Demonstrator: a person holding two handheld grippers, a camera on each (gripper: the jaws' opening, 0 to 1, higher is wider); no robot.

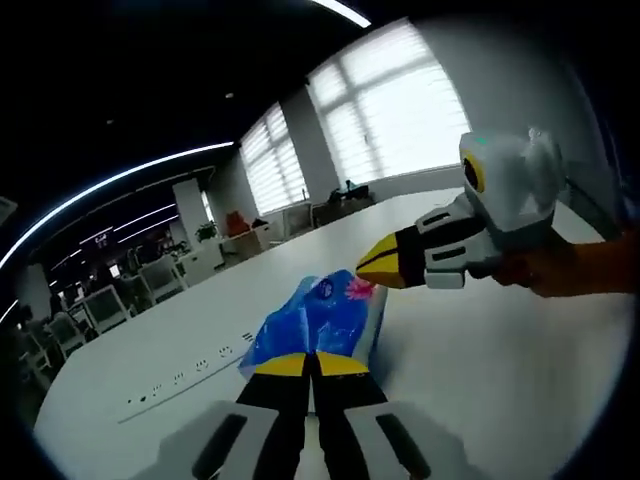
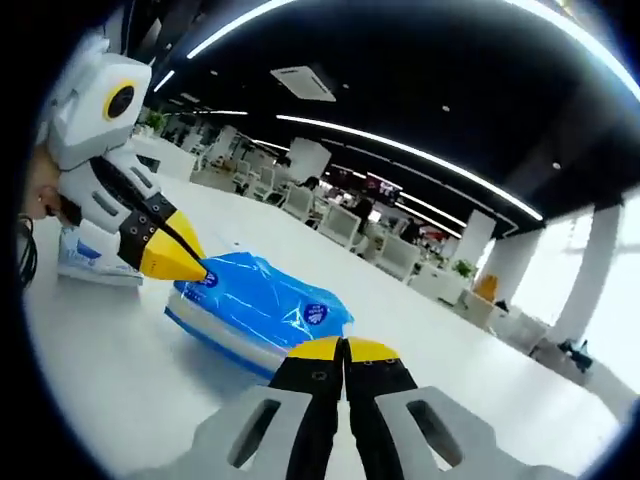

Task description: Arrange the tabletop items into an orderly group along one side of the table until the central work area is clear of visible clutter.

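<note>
A wide white surface (image 1: 500, 380) stretches through an open office with rows of desks and chairs, strip lights overhead and bright blinded windows behind. In the left gripper view, the left claw (image 1: 311, 364) rises from the bottom edge with its yellow-tipped jaws pressed together, right at the near edge of a blue plastic packet (image 1: 322, 320) lying flat on the surface. Just beyond the packet's right corner, the right claw (image 1: 372, 266) comes in, tips together too. A strip of sockets (image 1: 190, 375) is set into the surface to the left. In the right gripper view, the right claw (image 2: 342, 350) sits at the packet's (image 2: 262, 302) near end, while the left claw (image 2: 172, 262) touches its far end. Beyond lies a white-and-blue pack (image 2: 90, 262).
</note>
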